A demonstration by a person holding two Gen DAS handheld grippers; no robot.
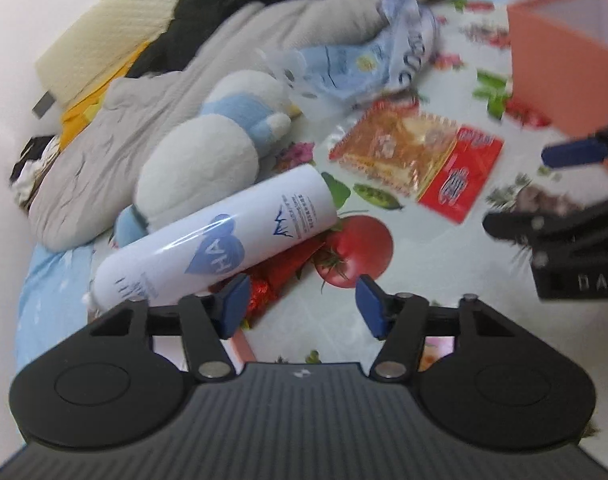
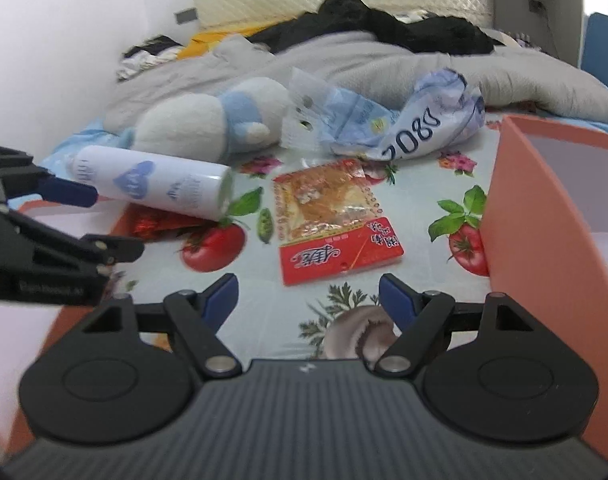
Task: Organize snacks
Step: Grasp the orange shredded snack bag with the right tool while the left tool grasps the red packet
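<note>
A red and orange snack packet (image 1: 416, 160) (image 2: 336, 220) lies flat on the vegetable-print cloth. A white cylindrical can with a blue heart (image 1: 220, 240) (image 2: 156, 184) lies on its side, resting on a small red foil snack (image 1: 280, 276) (image 2: 156, 222). A crumpled blue and white snack bag (image 1: 368, 60) (image 2: 392, 120) lies further back. My left gripper (image 1: 302, 306) is open and empty, just in front of the can and red foil snack. My right gripper (image 2: 308, 300) is open and empty, short of the red packet. An orange box (image 1: 564, 52) (image 2: 552, 208) stands open at the right.
A white and blue plush toy (image 1: 212, 148) (image 2: 216, 120) lies behind the can. A grey quilt (image 1: 152, 120) (image 2: 364, 60) with black clothes is heaped at the back. An orange lid (image 2: 64, 312) lies at the left under the left gripper.
</note>
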